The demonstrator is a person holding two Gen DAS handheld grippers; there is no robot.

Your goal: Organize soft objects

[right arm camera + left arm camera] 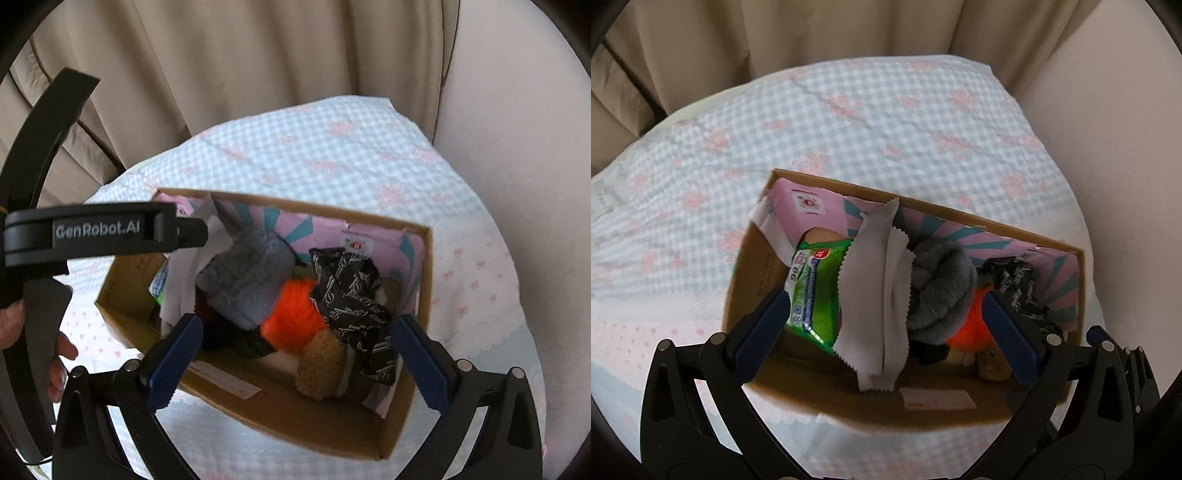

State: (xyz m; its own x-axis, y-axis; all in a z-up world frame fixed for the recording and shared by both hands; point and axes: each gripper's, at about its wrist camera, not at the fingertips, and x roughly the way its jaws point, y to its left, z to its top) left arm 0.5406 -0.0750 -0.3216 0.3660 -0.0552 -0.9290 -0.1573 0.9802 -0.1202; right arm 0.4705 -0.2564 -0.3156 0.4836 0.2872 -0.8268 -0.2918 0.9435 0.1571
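Note:
An open cardboard box (750, 258) (424, 295) stands on the bed. In it lie a green wipes pack (812, 288), a white cloth (875, 288), a grey plush (938, 280) (243, 277), an orange fluffy ball (971, 325) (291, 317), a black printed ribbon (1015, 284) (351, 295) and a brown plush (321, 365). My left gripper (884, 325) is open and empty above the box. My right gripper (295, 350) is open and empty above the box's near side.
The box sits on a blue checked bedsheet (886, 118) (332, 147) with pink flowers. Beige curtains (240, 55) hang behind and a pale wall (517, 147) is on the right. The left gripper's body (92, 232) shows at the left of the right wrist view.

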